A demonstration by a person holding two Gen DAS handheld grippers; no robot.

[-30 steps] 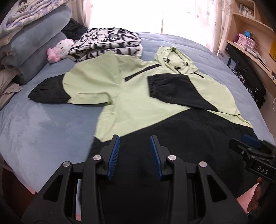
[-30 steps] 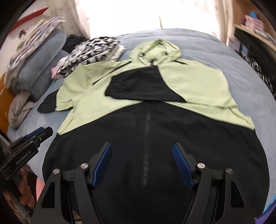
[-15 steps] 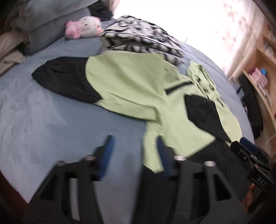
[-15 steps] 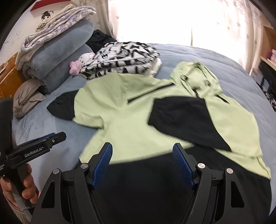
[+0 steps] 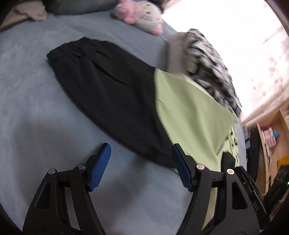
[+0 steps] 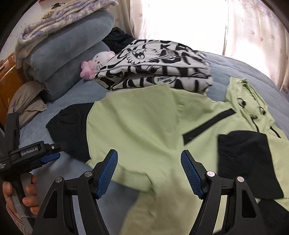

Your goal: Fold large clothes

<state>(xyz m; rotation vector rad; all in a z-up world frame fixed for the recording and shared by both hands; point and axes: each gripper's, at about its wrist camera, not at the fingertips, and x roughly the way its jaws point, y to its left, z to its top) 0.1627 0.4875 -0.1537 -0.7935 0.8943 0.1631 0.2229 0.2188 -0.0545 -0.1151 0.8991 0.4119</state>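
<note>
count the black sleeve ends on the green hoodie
2: one sleeve end lies spread out on the bed at the hoodie's left, the other is folded across its chest.

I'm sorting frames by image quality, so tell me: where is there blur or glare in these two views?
Left wrist view: motion blur smears the patterned folded garment and plush toy; the window is blown out white. Right wrist view: sharper overall, though the green hoodie softens near the bottom edge; the curtains glare brightly. Both show fisheye bending at the edges.
</note>
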